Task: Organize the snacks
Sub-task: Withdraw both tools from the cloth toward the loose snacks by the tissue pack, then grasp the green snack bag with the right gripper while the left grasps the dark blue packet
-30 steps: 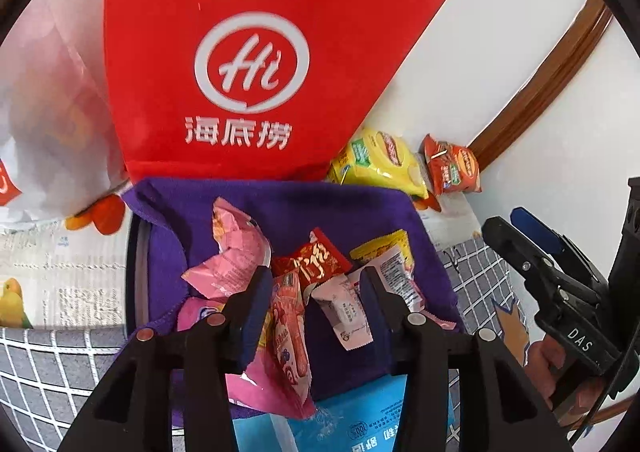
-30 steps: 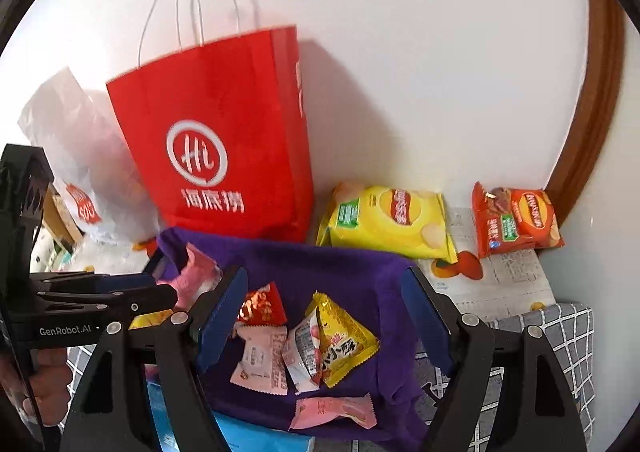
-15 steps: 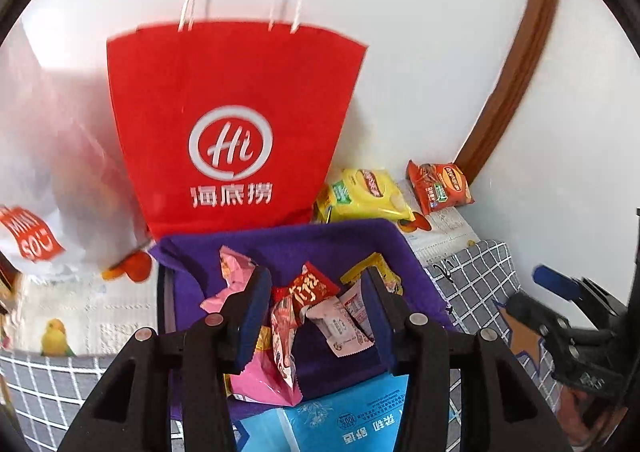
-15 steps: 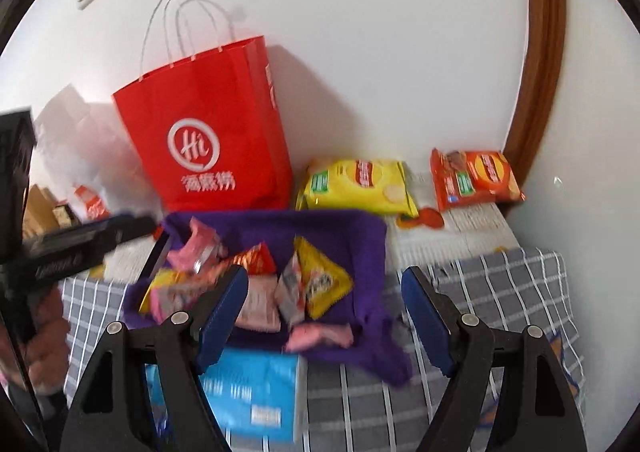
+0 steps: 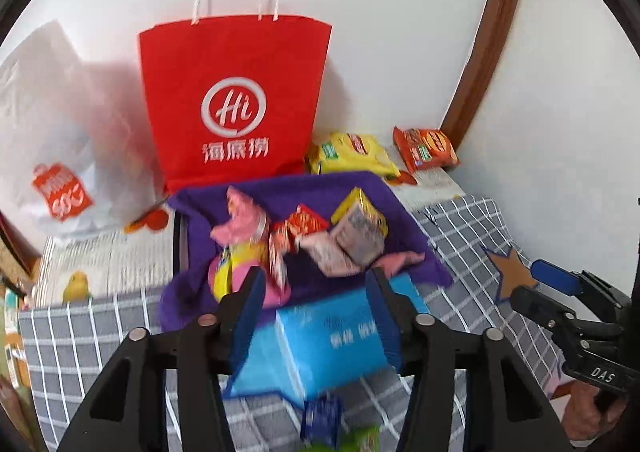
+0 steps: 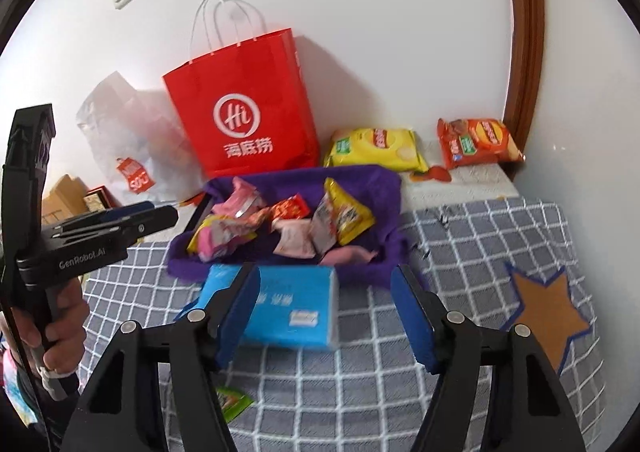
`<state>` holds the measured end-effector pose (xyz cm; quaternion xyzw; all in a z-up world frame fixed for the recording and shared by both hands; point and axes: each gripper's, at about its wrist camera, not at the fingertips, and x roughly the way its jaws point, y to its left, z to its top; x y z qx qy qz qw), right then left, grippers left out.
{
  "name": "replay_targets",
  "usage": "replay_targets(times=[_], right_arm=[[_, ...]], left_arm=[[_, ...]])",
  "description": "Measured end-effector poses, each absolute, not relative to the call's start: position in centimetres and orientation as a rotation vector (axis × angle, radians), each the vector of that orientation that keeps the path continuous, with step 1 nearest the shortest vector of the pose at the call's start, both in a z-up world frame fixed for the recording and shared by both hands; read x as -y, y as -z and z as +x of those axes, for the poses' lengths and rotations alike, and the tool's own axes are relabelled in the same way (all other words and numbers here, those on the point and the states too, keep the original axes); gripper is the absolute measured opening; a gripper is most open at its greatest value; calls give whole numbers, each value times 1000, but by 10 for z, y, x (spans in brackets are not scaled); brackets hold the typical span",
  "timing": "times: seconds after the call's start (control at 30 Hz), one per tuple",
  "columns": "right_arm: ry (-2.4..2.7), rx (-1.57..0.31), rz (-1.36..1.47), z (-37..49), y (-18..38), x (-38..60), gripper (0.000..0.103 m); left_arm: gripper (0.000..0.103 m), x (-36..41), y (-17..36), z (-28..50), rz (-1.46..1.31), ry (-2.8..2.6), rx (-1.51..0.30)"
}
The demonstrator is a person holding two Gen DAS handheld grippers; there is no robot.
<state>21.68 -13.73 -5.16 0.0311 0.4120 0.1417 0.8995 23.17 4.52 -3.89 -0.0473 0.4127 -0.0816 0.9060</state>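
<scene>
left gripper (image 5: 316, 292) jaws part-open, empty, just widening | right gripper (image 6: 326, 294) jaws wider, empty, just narrowing | snacks (image 6: 280, 224) heaped on purple cloth (image 6: 384, 188) beyond both jaws | risk: loose packets slip aside or cloth snags; blue pack (image 6: 292, 304) under jaws may be grabbed instead

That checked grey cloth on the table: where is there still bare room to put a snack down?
The checked grey cloth lies bare between the purple cloth-lined tray and the brown star patch, and also in front of the blue rectangular packet. The tray is crowded with small wrappers; the red paper bag fills the space behind it.
</scene>
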Motion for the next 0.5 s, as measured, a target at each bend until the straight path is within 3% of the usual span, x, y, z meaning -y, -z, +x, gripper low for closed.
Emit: replay_targets(times=[0.5], right_arm=[[-484, -927, -5, 138, 113, 71, 68]], left_arm=[[56, -96, 71, 163, -136, 57, -901]])
